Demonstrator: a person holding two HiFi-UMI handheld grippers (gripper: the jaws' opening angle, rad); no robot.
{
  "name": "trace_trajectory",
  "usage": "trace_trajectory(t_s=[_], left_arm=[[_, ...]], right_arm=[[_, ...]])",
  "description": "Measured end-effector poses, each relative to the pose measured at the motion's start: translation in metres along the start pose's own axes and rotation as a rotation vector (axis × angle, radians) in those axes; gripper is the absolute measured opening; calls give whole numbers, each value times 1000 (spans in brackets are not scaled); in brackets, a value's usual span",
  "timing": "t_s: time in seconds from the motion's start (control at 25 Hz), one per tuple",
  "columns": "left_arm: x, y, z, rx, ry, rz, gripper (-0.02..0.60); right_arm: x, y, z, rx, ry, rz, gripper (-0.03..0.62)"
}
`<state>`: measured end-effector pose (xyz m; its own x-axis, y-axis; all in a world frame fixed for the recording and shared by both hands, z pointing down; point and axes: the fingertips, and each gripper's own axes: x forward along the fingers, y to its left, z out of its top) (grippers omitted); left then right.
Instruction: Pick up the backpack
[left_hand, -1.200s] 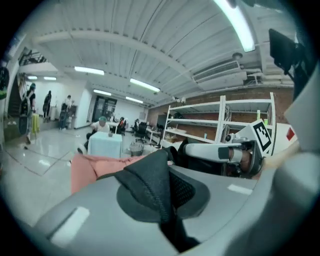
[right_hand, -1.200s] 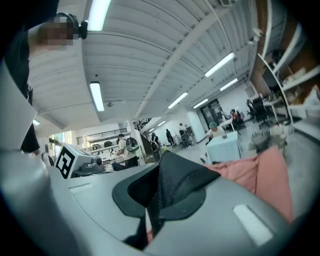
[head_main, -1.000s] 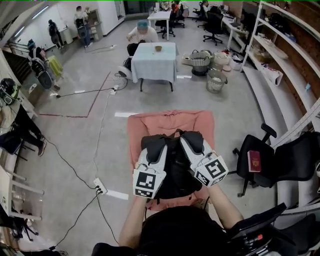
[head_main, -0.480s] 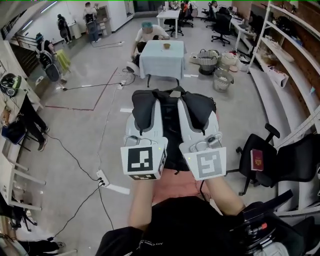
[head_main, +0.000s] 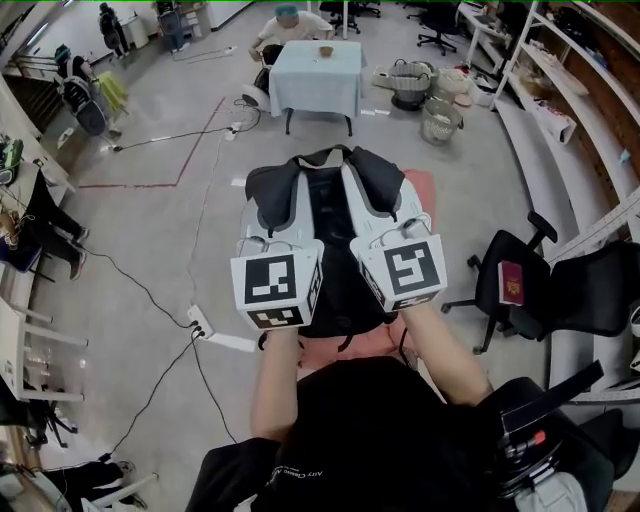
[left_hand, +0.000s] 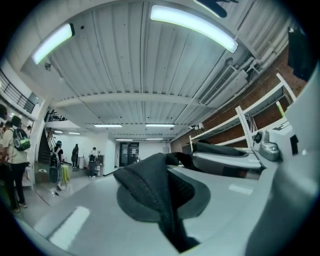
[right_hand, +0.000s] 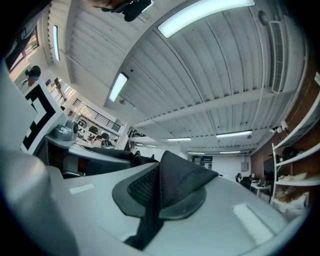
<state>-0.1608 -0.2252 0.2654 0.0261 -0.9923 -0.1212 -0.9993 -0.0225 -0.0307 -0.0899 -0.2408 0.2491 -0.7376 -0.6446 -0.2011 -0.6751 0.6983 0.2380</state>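
Grey concrete floor (head_main: 150, 250) of a large workshop lies below. Held over a pink-clothed table (head_main: 421, 187), the black fabric backpack (head_main: 327, 250) hangs between both grippers. The left gripper (head_main: 268, 195) has its jaws pressed together on one black mesh shoulder strap (left_hand: 150, 187); the right gripper (head_main: 375, 182) pinches the other strap (right_hand: 167, 187) likewise.

Both grippers sit higher than a second ago and nearer the head camera, so their marker cubes look larger. The left gripper (head_main: 272, 205) and right gripper (head_main: 385, 198) tip from a downward slant to about level.

The backpack (head_main: 335, 250), which lay flat on the pink table (head_main: 421, 187) a second ago, now hangs below the jaws, clear of the cloth. The left strap (left_hand: 150, 192) and right strap (right_hand: 172, 185) rise with the jaws that pinch them.

The table, broad beyond the jaws before, shows only as slivers beside the right jaws and under the bag.
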Motion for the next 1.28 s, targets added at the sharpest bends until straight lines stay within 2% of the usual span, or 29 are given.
trace_trajectory(t_s=[0.2, 0.48, 0.8, 0.96, 1.28], left_arm=[[1, 8, -14, -72, 36, 14, 17], [-2, -7, -22, -47, 17, -22, 17], [0, -13, -13, -34, -41, -3, 18], [3, -21, -21, -14, -27, 1, 18], [3, -26, -27, -23, 14, -20, 18]], right_arm=[[5, 5, -8, 17, 14, 19, 25], [-2, -3, -21, 49, 56, -22, 26], [-5, -7, -13, 9, 33, -32, 25], [-9, -14, -17, 15, 27, -48, 25], [-12, -17, -27, 11, 68, -65, 26]])
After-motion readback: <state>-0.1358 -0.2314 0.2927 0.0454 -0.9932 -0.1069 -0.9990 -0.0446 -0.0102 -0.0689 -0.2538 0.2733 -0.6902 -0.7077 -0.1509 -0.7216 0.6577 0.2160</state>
